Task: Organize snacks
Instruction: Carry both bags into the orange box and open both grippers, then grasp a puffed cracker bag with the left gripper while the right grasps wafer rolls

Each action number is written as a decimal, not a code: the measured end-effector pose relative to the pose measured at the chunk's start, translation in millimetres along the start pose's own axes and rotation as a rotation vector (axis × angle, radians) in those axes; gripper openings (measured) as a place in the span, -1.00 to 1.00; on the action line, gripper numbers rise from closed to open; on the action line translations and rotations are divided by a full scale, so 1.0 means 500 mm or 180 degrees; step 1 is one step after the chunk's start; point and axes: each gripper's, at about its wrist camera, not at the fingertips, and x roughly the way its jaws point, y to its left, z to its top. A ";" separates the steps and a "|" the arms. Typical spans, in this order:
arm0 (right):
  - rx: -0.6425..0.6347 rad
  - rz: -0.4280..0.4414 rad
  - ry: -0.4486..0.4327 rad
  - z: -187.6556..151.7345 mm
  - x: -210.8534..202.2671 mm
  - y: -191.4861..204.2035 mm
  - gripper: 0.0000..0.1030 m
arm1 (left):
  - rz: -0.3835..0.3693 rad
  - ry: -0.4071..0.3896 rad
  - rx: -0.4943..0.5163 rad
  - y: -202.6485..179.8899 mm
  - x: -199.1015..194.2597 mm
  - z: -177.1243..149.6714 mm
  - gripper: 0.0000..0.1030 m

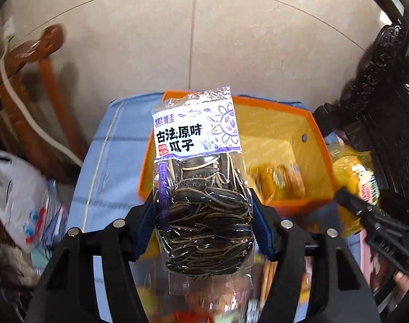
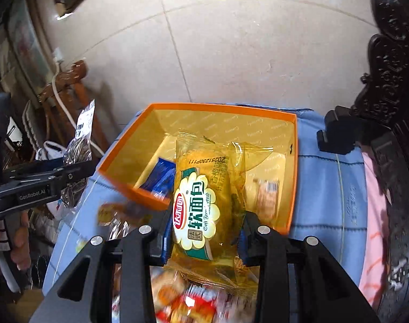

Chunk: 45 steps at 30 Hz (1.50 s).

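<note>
Now, over on the left, the left gripper (image 1: 203, 215) is clamped on a clear bag of sunflower seeds (image 1: 201, 188), held up in front of the orange box (image 1: 322, 161) on the blue cloth (image 1: 110, 161). Its own camera shows only yellow packets inside the box. Swing right: the right gripper (image 2: 205, 237) squeezes a yellow soft-bread packet (image 2: 204, 204) above that box, and only this view catches a blue packet (image 2: 161, 177) lying inside.
</note>
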 end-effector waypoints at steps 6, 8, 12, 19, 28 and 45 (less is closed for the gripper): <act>-0.0049 -0.0062 0.0124 0.054 0.092 -0.018 -0.29 | 0.0006 0.0164 0.0069 -0.037 0.118 0.070 0.20; -0.0070 -0.0100 0.0198 0.061 0.127 -0.020 -0.28 | 0.0000 0.0225 0.0046 -0.041 0.148 0.071 0.20; -0.0076 -0.0421 0.0397 0.060 0.187 -0.022 0.50 | 0.0373 0.0267 0.0068 -0.052 0.203 0.059 0.92; 0.0017 -0.0386 0.0256 0.015 0.131 -0.022 0.61 | 0.0485 0.0293 0.0033 -0.038 0.175 0.012 0.92; 0.0205 -0.0366 0.0196 -0.102 -0.002 -0.022 0.80 | 0.0393 0.0181 -0.0135 -0.004 0.044 -0.109 0.92; 0.0501 -0.0302 0.0659 -0.399 -0.079 -0.036 0.80 | 0.0548 0.0857 -0.1050 0.222 0.013 -0.496 0.92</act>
